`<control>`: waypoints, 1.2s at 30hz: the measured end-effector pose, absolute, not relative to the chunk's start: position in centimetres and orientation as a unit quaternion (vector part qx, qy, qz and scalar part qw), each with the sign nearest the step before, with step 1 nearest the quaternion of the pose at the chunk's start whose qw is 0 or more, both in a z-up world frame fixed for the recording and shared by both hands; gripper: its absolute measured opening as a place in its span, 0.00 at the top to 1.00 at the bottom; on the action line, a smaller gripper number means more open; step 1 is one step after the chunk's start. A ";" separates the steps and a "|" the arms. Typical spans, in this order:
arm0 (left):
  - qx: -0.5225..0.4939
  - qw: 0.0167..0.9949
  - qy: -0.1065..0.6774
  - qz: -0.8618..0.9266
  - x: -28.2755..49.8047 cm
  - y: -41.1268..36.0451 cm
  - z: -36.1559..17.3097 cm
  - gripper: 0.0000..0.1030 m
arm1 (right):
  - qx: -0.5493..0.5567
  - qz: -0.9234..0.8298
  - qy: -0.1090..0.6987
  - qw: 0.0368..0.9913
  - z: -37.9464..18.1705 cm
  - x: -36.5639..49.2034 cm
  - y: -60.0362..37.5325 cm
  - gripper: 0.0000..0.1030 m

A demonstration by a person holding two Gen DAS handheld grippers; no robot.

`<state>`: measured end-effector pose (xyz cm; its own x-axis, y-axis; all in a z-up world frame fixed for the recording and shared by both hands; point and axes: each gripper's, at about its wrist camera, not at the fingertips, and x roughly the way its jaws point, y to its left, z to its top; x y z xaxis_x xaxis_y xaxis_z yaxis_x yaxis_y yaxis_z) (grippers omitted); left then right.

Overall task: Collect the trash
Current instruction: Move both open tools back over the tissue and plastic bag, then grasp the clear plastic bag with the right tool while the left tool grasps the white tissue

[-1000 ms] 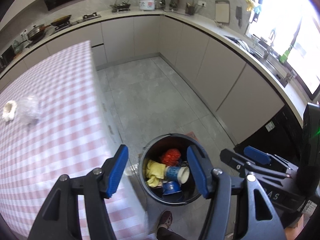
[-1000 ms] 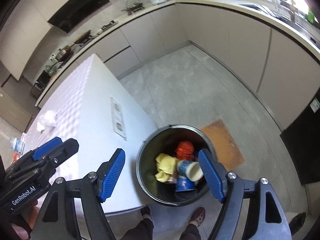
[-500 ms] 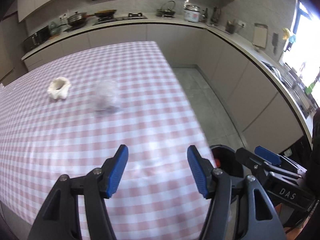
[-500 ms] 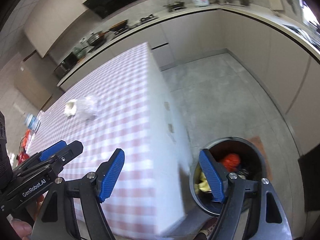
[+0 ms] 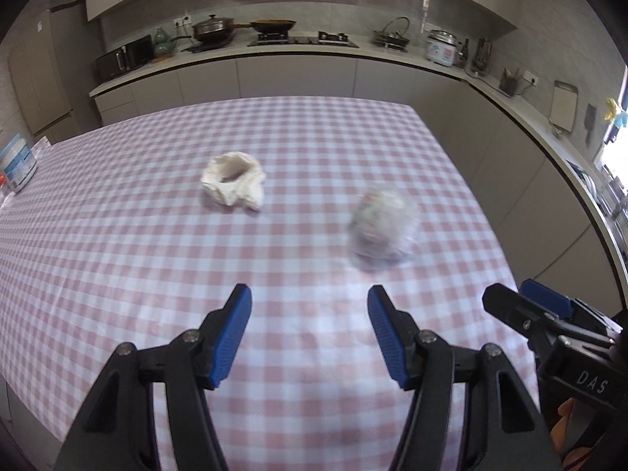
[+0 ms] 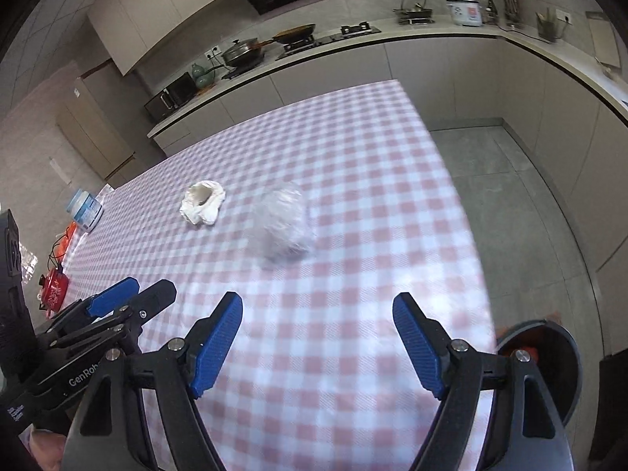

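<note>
A crumpled white paper wad [image 5: 232, 177] [image 6: 202, 202] and a clear crumpled plastic bag [image 5: 381, 227] [image 6: 283, 225] lie on the pink checked table [image 5: 117, 243] [image 6: 373, 180]. My left gripper [image 5: 308, 335] is open and empty above the near part of the table, short of both pieces. My right gripper [image 6: 318, 343] is open and empty, a little nearer the table's right edge. The black trash bin [image 6: 545, 361] stands on the floor past that edge, behind my right finger, with something red inside.
A blue-labelled tub [image 5: 15, 167] [image 6: 84, 212] and red items [image 6: 55, 282] sit at the table's far left end. Kitchen counters with pans, a stove and a rice cooker [image 5: 441, 49] run along the back and right walls. Grey floor [image 6: 510, 196] lies right of the table.
Both grippers swung away from above the bin and now face the table, closer to the wad and the bag. Both stayed open and empty.
</note>
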<state>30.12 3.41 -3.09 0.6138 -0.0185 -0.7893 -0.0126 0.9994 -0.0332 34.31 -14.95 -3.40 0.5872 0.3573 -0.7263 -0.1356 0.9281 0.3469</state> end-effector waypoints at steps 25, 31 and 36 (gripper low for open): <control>-0.020 0.889 0.457 0.003 39.0 10.3 -6.3 0.39 | 0.113 0.112 0.469 0.869 -7.7 45.7 -6.3 0.31; -0.019 0.889 0.458 -0.004 40.9 10.3 -6.6 0.39 | 0.106 0.117 0.483 0.861 -8.7 47.9 -5.3 0.49; -0.017 0.889 0.458 -0.003 42.7 10.0 -6.8 0.39 | 0.102 0.115 0.474 0.867 -8.5 49.6 -4.5 0.51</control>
<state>42.70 9.99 -6.84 0.5802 -0.0221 -0.8142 -0.0097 0.9994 -0.0340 49.63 -4.54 -8.48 0.5241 0.2964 -0.7984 -0.1031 0.9527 0.2860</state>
